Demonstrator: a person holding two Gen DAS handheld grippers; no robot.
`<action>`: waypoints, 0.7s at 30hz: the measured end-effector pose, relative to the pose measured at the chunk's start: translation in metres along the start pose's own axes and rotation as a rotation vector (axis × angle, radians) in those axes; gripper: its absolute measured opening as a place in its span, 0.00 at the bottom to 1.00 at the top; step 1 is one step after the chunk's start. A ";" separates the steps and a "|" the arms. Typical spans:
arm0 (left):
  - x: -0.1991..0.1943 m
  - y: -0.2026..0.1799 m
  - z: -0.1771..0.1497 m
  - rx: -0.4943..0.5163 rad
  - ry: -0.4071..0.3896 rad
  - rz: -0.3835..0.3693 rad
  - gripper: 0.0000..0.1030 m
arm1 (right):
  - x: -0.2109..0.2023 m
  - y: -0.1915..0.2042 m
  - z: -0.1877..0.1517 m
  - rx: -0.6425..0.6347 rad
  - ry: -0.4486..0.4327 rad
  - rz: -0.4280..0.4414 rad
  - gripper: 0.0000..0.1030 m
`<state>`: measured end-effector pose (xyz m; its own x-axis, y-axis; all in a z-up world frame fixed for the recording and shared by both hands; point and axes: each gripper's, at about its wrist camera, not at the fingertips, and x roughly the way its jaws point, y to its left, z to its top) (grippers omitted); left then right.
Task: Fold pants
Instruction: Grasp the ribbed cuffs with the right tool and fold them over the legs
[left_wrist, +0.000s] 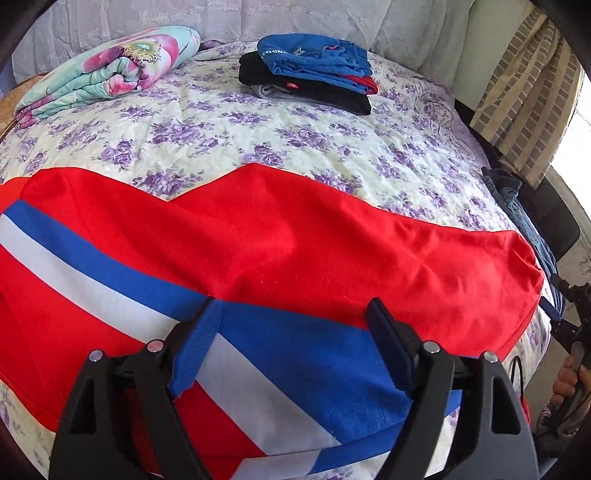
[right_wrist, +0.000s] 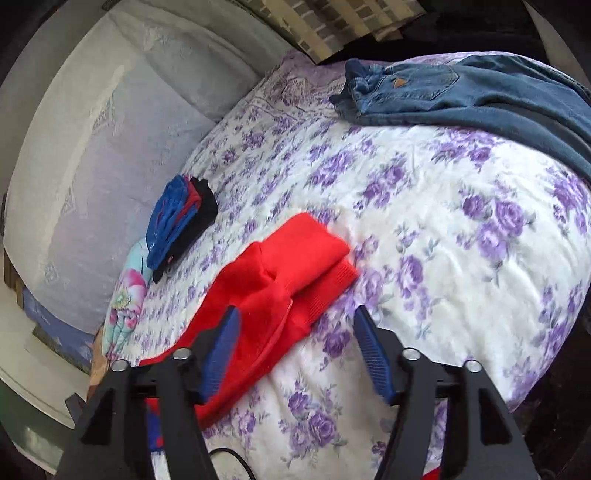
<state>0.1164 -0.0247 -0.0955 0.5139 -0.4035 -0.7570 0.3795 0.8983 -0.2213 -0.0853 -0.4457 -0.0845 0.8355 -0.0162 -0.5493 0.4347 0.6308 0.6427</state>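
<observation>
The red track pants (left_wrist: 280, 236) lie lengthwise across, under the spread left gripper (left_wrist: 295, 321). Their ribbed cuffs (right_wrist: 325, 284) point away ahead of the right gripper (right_wrist: 295, 325), which also gapes wide, holding nothing.

I see red pants (left_wrist: 295, 236) spread lengthwise across the purple-flowered bedspread, lying mostly flat with soft wrinkles. A blue and white stripe runs down the side nearest me. In the right wrist view, the ribbed cuffs (right_wrist: 328, 284) lie stacked, one leg resting on top of the other.

My left gripper (left_wrist: 295, 321) has its jaws spread wide, tips low. My right gripper (right_wrist: 295, 328) is likewise spread, gripping nothing.
</observation>
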 end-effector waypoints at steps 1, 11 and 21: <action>-0.001 0.000 0.000 -0.002 0.001 0.004 0.78 | 0.001 -0.002 0.000 0.013 0.011 0.003 0.65; 0.002 -0.003 -0.004 -0.006 -0.024 0.036 0.82 | 0.057 0.002 0.025 0.009 0.091 0.148 0.23; 0.004 -0.016 -0.007 -0.023 -0.051 0.088 0.82 | 0.045 -0.023 0.035 -0.128 0.120 0.042 0.27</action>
<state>0.1073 -0.0393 -0.0998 0.5831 -0.3304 -0.7421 0.3138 0.9343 -0.1694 -0.0461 -0.4879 -0.1051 0.8029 0.1001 -0.5877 0.3471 0.7229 0.5974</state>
